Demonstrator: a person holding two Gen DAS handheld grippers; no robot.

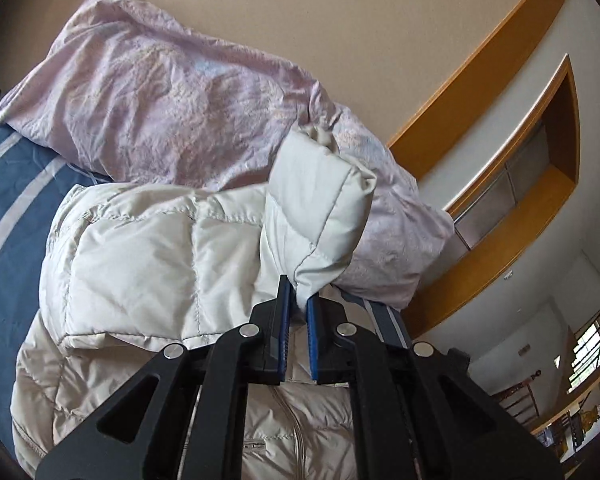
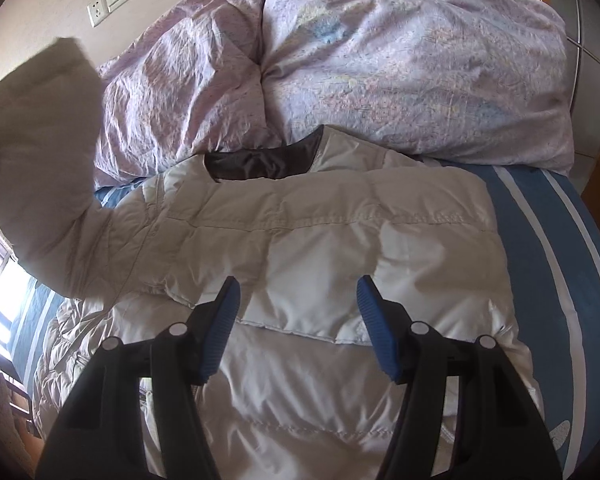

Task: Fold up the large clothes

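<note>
A white quilted puffer jacket (image 2: 320, 248) lies on the blue striped bed, dark collar lining (image 2: 260, 166) towards the pillows. One sleeve is folded across its chest. My left gripper (image 1: 298, 300) is shut on the cuff of the other sleeve (image 1: 320, 208) and holds it raised above the jacket body (image 1: 140, 256). That lifted sleeve shows at the left of the right wrist view (image 2: 48, 152). My right gripper (image 2: 298, 292) is open and empty, hovering just above the jacket's folded sleeve.
A crumpled lilac duvet (image 2: 380, 60) is heaped at the head of the bed, just beyond the jacket. The blue bedsheet with white stripes (image 2: 560, 248) shows at the right. A wall with a socket and switch (image 2: 108, 0) is behind; a wooden-framed cupboard (image 1: 532, 152) stands beside the bed.
</note>
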